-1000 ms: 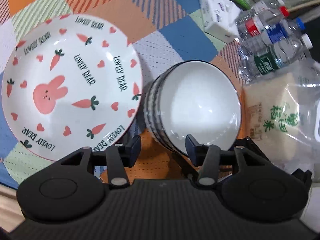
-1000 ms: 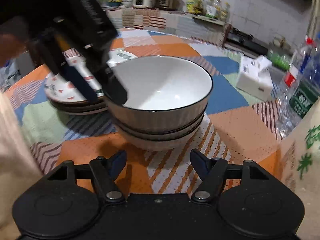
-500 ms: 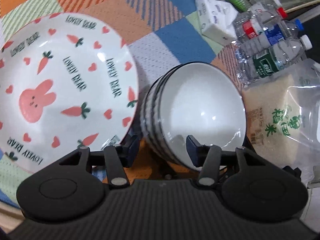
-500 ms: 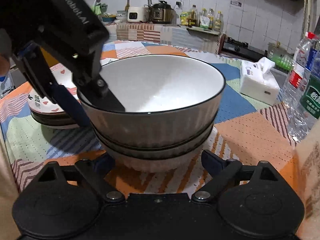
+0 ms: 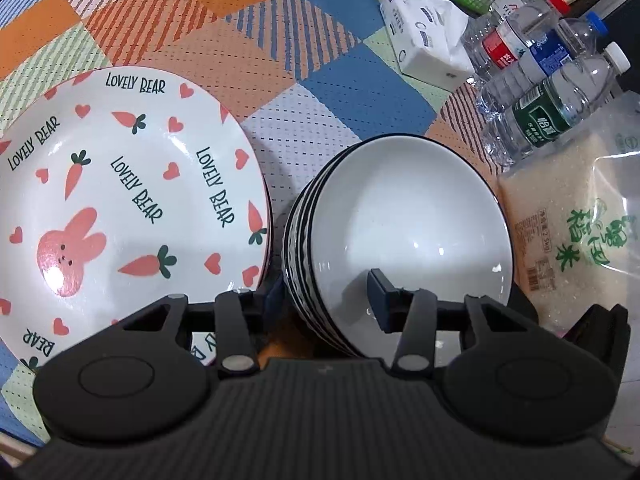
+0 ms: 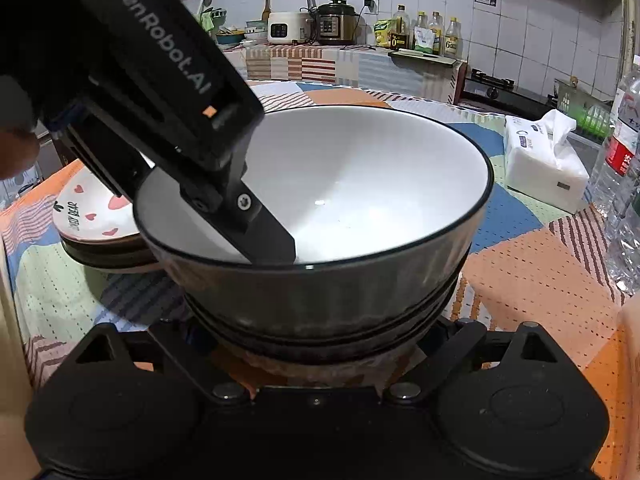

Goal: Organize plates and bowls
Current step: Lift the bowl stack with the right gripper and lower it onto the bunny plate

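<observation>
Three nested white bowls with dark rims [image 5: 400, 220] stand stacked on the patchwork tablecloth, right of the stacked "Lovely Bear" carrot plates [image 5: 120, 200]. My left gripper [image 5: 328, 292] straddles the near rim of the stack. One finger [image 6: 264, 236] reaches inside the top bowl [image 6: 360, 184]; the other is outside its wall. The jaws are closing, and I see no firm pinch. My right gripper [image 6: 316, 340] is open wide, low at the stack's base. Its fingertips are hidden under the bowls on either side. The plates [image 6: 92, 208] show behind on the left.
A tissue pack [image 5: 424, 52], several water bottles [image 5: 552, 80] and a bag of rice [image 5: 572, 240] crowd the table to the right of the bowls. A kitchen counter with cookers and bottles [image 6: 320, 24] runs behind the table. A hand holds the left gripper at the upper left.
The right gripper came closer and lower to the bowl stack, and its jaws spread from partly open to wide around the base. The left gripper stayed on the rim, with its jaws slightly narrower.
</observation>
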### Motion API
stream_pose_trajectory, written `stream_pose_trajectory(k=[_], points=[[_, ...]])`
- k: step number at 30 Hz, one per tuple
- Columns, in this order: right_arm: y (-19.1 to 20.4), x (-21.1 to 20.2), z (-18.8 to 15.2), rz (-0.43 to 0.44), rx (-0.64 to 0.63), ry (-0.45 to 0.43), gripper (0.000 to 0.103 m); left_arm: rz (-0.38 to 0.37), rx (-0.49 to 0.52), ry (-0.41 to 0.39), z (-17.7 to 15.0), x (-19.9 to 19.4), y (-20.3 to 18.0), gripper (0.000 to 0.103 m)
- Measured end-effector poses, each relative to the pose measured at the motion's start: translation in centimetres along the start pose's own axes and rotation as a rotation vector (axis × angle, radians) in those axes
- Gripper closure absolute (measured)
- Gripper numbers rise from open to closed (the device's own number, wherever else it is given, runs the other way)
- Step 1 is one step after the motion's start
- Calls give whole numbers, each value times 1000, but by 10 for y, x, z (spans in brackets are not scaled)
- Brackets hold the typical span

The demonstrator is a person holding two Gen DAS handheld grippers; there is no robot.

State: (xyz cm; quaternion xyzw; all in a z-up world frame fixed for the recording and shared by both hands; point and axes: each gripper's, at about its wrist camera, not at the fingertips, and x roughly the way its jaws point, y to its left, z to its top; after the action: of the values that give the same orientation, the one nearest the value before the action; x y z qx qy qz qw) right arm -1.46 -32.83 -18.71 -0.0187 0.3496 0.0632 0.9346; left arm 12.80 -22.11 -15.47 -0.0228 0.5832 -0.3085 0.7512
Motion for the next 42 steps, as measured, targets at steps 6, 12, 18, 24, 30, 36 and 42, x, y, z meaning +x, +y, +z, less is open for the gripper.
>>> stream_pose_trajectory(k=[6, 12, 18, 24, 30, 36, 42], points=[[0, -1, -1, 4, 4, -8, 7, 12, 55, 15, -1, -1, -6, 59], [1, -10, -5, -3, 33, -25, 7, 14, 97, 16, -4, -7, -15, 59], [3, -22, -2, -26, 25, -42, 7, -4, 154, 14, -7, -18, -20, 59], [11, -31, 4, -28, -9, -41, 7, -5, 145, 29, -4, -32, -18, 60], [16, -42, 20, -38, -16, -87, 7, -4, 184, -7, 2, -61, -21, 60], [29, -49, 41, -43, -46, -117, 7, 10, 193, -19, 10, -87, -17, 60], [45, -52, 62, 6, -53, -127, 7, 23, 158, -31, 13, -116, 3, 60]])
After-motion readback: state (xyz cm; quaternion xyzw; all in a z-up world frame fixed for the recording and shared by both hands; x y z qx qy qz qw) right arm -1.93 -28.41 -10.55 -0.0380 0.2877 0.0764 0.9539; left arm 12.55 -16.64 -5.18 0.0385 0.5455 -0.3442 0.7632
